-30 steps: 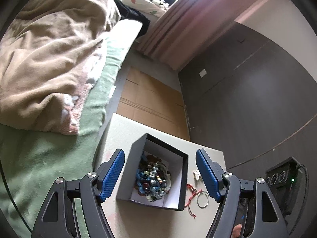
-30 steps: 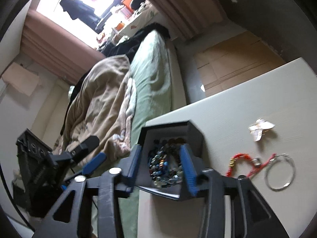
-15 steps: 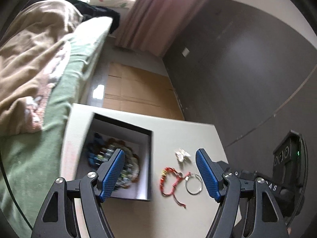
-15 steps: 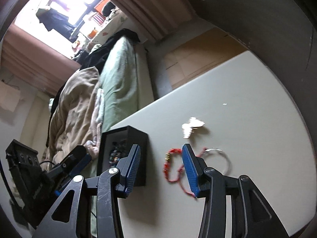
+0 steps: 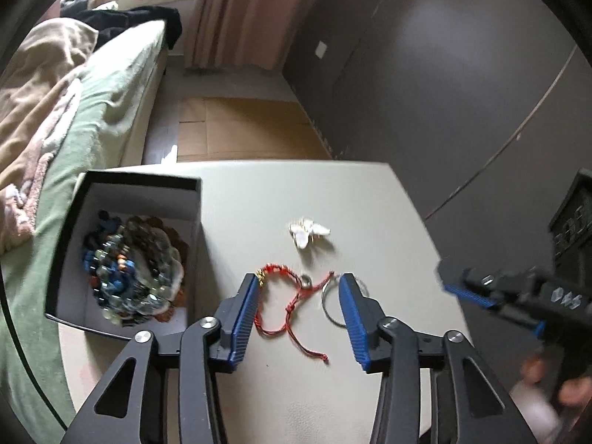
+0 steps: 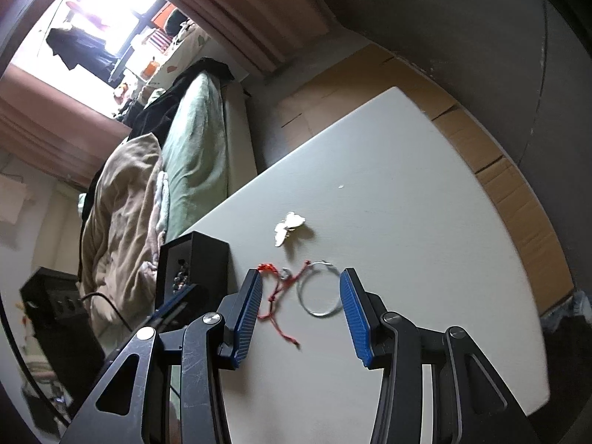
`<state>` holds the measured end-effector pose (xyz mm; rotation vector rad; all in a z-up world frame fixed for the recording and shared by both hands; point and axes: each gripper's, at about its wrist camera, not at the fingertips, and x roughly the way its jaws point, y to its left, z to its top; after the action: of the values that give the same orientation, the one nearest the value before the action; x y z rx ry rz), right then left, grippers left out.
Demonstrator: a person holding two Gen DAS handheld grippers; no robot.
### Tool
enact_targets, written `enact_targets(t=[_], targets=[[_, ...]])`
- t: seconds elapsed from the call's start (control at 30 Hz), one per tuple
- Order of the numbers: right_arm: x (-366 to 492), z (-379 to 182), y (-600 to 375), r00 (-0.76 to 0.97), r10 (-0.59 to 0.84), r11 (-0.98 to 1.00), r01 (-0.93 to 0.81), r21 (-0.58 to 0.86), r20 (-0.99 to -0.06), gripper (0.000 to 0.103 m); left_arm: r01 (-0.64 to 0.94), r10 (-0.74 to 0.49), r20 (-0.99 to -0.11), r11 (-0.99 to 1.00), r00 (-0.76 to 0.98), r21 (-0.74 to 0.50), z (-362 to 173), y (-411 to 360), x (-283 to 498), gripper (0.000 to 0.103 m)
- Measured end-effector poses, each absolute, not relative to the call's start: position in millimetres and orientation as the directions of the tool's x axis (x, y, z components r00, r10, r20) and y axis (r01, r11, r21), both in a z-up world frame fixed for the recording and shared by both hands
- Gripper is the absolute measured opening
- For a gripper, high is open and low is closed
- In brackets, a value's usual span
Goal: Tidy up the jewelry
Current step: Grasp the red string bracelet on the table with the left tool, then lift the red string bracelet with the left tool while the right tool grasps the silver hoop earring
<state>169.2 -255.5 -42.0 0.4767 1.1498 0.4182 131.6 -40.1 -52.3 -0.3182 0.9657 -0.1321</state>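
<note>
A black box (image 5: 70, 218) holding beaded bracelets (image 5: 129, 270) stands at the table's left; it also shows in the right wrist view (image 6: 207, 259). A red cord bracelet (image 5: 281, 296), a silver hoop (image 5: 329, 307) and a white butterfly piece (image 5: 307, 231) lie on the table to its right. My left gripper (image 5: 298, 281) is open above the red bracelet. My right gripper (image 6: 301, 277) is open, with the silver hoop (image 6: 320, 292) and the red bracelet (image 6: 277, 288) between its fingers; the butterfly piece (image 6: 288, 224) lies beyond. The right gripper also shows in the left wrist view (image 5: 466, 288).
The off-white table (image 5: 296, 185) ends near a dark wall (image 5: 444, 74) on the right. A bed with green sheet (image 5: 103, 92) and tan blanket (image 6: 122, 192) lies left of the table. Cardboard (image 5: 240, 129) covers the floor beyond.
Both grippers have swung right from the black box to the loose pieces. The left gripper now frames the red bracelet and the right gripper frames the silver hoop, closer than before.
</note>
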Motion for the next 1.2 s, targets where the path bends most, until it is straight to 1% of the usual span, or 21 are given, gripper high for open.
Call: enact_targets(t=[0.37, 0.47, 0.63, 0.67, 0.7, 0.73, 0.77, 1.0, 1.2], targets=[[164, -36, -290, 0.388, 0.532, 0.823, -0.029, 0.567, -0.753, 0.045, -0.004, -0.124, -0.866, 0.99, 0.484, -0.143, -93, -75, 141, 0.045], [164, -32, -296, 0.402, 0.53, 0.821, -0.026, 0.57, -0.746, 0.045, -0.001, -0.085, -0.879, 0.995, 0.469, -0.097, -104, -79, 143, 0.044], [165, -31, -303, 0.403, 0.53, 0.821, -0.026, 0.57, -0.746, 0.045, 0.027, -0.033, -0.87, 0.999, 0.492, -0.023, -106, -87, 141, 0.044], [166, -31, -304, 0.402, 0.53, 0.822, -0.028, 0.568, -0.747, 0.045, 0.026, -0.023, -0.869, 1.0, 0.495, -0.012, -106, -88, 141, 0.041], [166, -31, -304, 0.402, 0.529, 0.823, -0.027, 0.568, -0.747, 0.045, 0.025, -0.018, -0.867, 1.0, 0.498, -0.006, -107, -88, 140, 0.03], [166, -31, -305, 0.402, 0.529, 0.823, -0.026, 0.568, -0.747, 0.045, 0.022, -0.02, -0.867, 1.0, 0.499, -0.01, -106, -87, 140, 0.021], [166, -31, -305, 0.402, 0.529, 0.823, -0.027, 0.568, -0.747, 0.045, 0.018, -0.02, -0.869, 1.0, 0.494, -0.013, -106, -86, 141, 0.007], [167, -33, -300, 0.391, 0.524, 0.832, -0.043, 0.554, -0.757, 0.045, 0.0, -0.104, -0.869, 0.993, 0.484, -0.118, -98, -71, 141, 0.007], [168, -38, -287, 0.374, 0.51, 0.846, -0.055, 0.53, -0.775, 0.045, 0.004, -0.163, -0.825, 0.982, 0.542, -0.191, -69, -60, 132, 0.007]])
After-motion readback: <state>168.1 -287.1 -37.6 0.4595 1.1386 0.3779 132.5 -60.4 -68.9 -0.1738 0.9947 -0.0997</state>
